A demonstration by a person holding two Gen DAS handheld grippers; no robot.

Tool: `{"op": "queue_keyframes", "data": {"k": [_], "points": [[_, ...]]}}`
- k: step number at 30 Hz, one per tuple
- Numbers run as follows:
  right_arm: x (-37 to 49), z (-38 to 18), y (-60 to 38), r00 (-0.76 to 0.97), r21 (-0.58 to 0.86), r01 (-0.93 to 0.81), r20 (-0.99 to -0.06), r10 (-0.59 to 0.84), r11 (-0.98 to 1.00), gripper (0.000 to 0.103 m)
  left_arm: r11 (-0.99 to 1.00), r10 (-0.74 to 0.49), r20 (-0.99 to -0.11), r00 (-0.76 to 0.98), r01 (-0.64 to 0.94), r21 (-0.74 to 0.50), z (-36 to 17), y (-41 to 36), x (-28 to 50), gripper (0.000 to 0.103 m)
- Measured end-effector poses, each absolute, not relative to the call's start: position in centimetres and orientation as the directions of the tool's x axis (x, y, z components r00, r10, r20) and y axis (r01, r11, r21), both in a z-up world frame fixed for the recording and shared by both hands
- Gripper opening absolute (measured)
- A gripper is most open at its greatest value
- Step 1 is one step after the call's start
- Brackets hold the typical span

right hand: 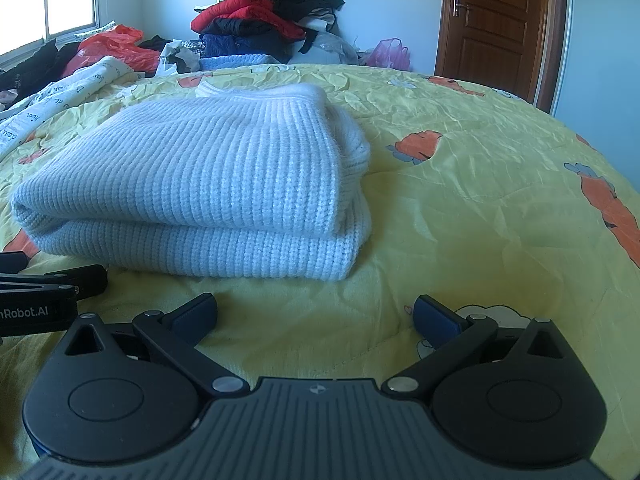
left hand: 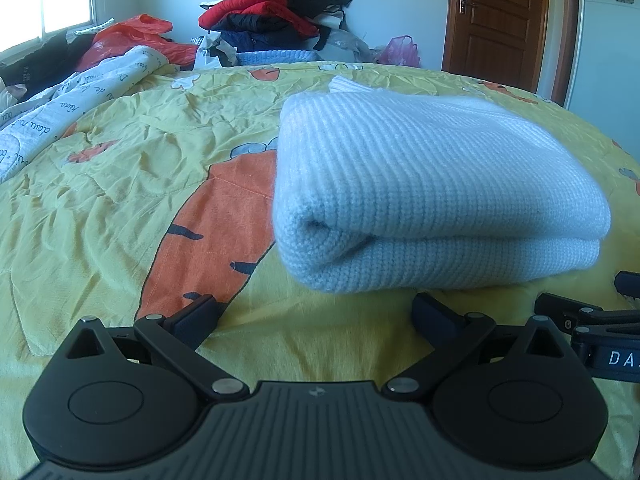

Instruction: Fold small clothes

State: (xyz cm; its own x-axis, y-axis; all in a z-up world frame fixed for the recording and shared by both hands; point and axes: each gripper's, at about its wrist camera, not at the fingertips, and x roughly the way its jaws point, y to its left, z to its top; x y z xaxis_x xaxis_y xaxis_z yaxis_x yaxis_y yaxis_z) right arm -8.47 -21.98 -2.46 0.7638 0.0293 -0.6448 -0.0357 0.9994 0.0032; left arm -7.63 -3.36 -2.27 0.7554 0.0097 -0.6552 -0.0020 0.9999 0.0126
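A pale blue knitted sweater [left hand: 432,184] lies folded into a thick rectangle on the yellow bedsheet with carrot prints [left hand: 152,128]. It also shows in the right wrist view [right hand: 208,184], ahead and to the left. My left gripper [left hand: 316,316] is open and empty, just short of the sweater's near edge. My right gripper [right hand: 316,314] is open and empty, near the sweater's right front corner. Each gripper's fingers show at the edge of the other's view [left hand: 576,312] [right hand: 80,280].
A white printed quilt [left hand: 72,108] lies bunched at the far left. A pile of red and dark clothes [left hand: 276,12] and a red plastic bag [left hand: 132,36] sit beyond the bed. A brown door [left hand: 504,20] stands at the back right.
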Motion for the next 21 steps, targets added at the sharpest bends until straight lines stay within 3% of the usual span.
{"op": "queue_keyframes", "data": {"k": [21], "points": [[-8.48,-2.44,-21.98,0.764,0.003,-0.036,-0.645,0.029,0.999,0.103,1.0,0.019,-0.668,0.744,-0.01,0.017,-2.14,-3.78,-8.02,0.103]]}}
